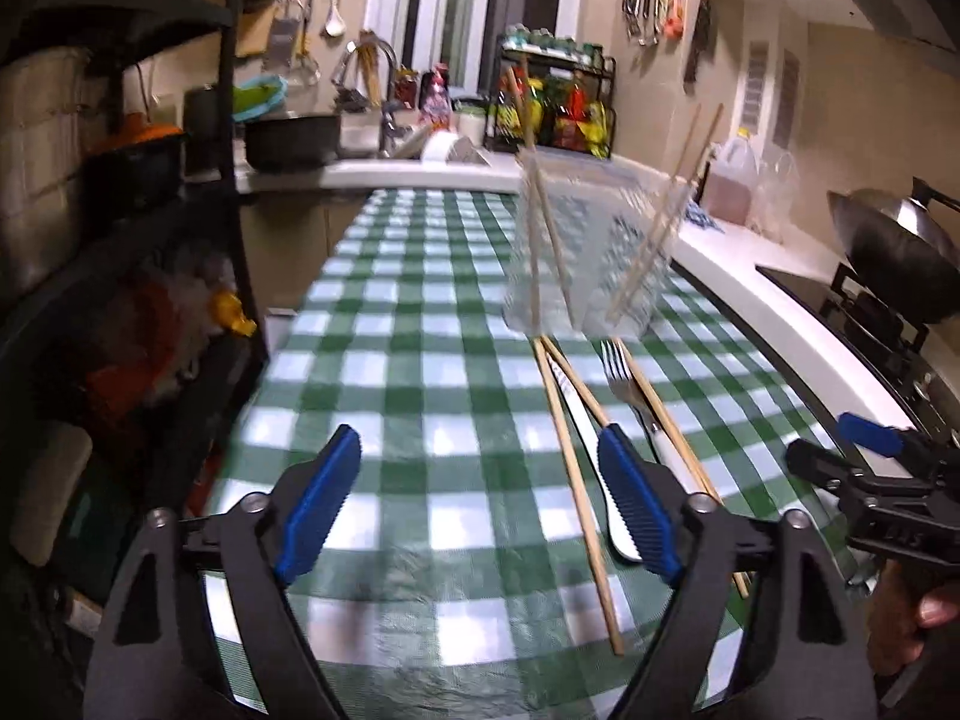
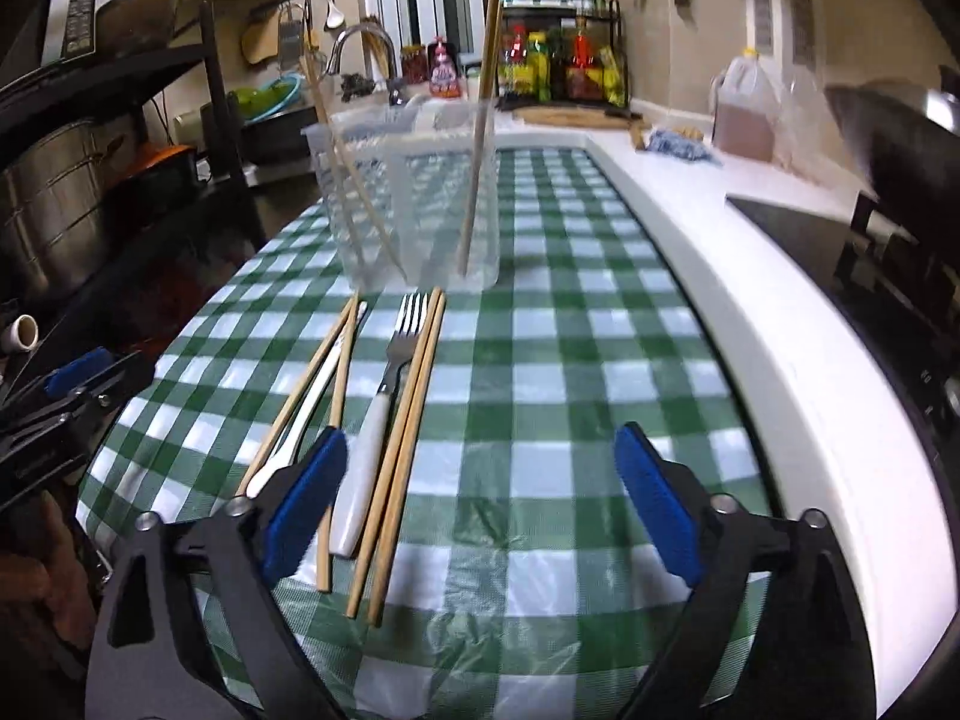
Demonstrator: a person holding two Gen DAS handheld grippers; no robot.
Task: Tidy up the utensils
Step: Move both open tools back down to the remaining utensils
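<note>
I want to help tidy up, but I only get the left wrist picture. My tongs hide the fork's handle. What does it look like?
Observer: The fork has a white handle and lies flat on the checked cloth.
Operator: Are the other tongs holding anything?
Observer: No. The right tongs are open, with only cloth between them.
Operator: How many sticks are on the fork's right side?
Observer: Two chopsticks, lying side by side close along the fork.
</note>
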